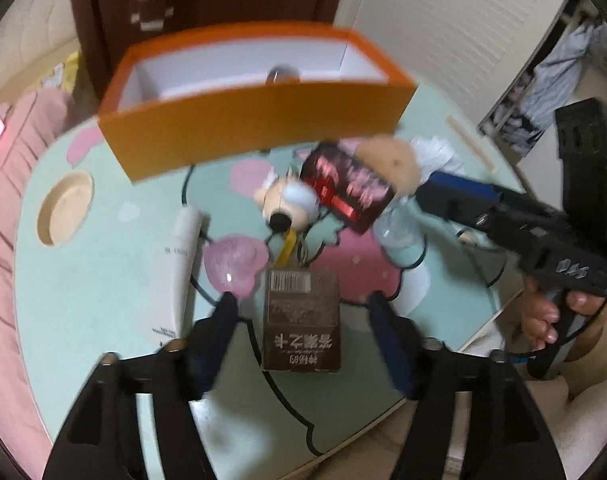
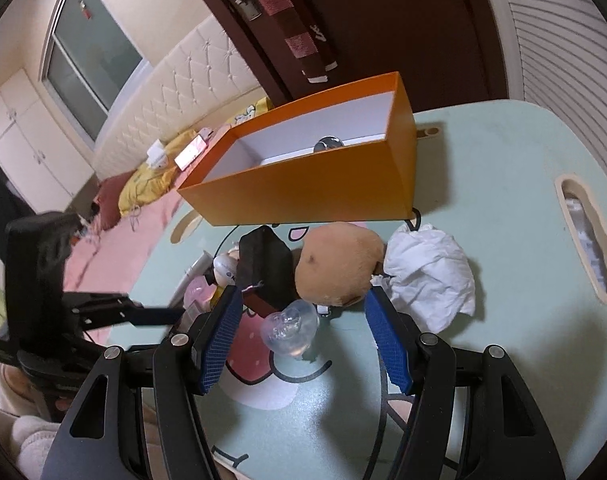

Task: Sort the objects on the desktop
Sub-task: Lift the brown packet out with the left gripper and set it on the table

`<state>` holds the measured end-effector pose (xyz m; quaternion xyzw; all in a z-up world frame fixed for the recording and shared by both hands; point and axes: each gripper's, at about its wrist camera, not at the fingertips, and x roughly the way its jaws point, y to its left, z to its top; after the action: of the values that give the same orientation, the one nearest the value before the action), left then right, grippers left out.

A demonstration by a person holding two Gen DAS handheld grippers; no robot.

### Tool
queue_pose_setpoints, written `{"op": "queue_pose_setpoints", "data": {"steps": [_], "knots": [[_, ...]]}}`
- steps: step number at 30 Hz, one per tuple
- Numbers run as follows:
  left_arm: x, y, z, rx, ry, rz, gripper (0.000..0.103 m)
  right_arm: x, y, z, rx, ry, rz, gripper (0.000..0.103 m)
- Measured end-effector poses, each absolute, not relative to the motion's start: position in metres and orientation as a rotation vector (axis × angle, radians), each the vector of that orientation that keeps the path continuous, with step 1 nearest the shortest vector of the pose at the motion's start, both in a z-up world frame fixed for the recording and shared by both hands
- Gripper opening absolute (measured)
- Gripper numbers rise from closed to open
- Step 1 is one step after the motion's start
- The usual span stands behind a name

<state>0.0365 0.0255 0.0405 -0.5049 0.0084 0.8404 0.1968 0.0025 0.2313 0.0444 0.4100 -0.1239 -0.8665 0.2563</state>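
A brown card box [image 1: 301, 320] lies flat between the fingers of my left gripper [image 1: 301, 300], with a gap on each side, so the gripper is open. My right gripper [image 2: 303, 294] is open around a clear plastic piece [image 2: 289, 328] without touching it. Behind lie a black-and-red box [image 2: 265, 264], a tan plush [image 2: 339, 264] and a crumpled white tissue [image 2: 427, 276]. A small plush keychain [image 1: 287, 204], a pink clear heart [image 1: 233, 260] and a white tube [image 1: 175, 268] sit on the left. The orange box [image 1: 259, 120] at the back holds one shiny round thing [image 1: 283, 74].
The mint table [image 2: 495, 184] has a round cup hole [image 1: 65, 208] at its left and a long slot [image 2: 587, 236] at its right. A pink bed [image 1: 7, 240] lies beyond the left edge. A person's hand [image 1: 543, 320] grips the right tool's handle.
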Motion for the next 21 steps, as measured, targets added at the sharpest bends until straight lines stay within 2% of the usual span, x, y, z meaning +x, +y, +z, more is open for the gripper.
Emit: {"op": "queue_pose_setpoints", "data": {"steps": [5,9,14,17,21], "knots": [[0.035,0.002,0.068,-1.216,-0.021,2.544,0.093,0.003,0.226,0.066,1.051,-0.246,-2.39,0.064],[0.022,-0.013,0.066,-1.24,-0.014,2.666,0.094,-0.014,0.218,0.097,1.021,-0.227,-2.375,0.064],[0.023,-0.042,0.056,-1.212,-0.202,2.747,0.094,-0.065,0.176,0.13,1.096,0.064,-2.476,0.064],[0.027,-0.048,0.043,-1.209,-0.239,2.76,0.094,-0.111,0.153,0.118,1.253,0.17,-2.449,0.064],[0.031,-0.053,0.038,-1.181,-0.203,2.778,0.094,-0.164,0.139,0.091,1.485,0.135,-2.325,0.064]]}}
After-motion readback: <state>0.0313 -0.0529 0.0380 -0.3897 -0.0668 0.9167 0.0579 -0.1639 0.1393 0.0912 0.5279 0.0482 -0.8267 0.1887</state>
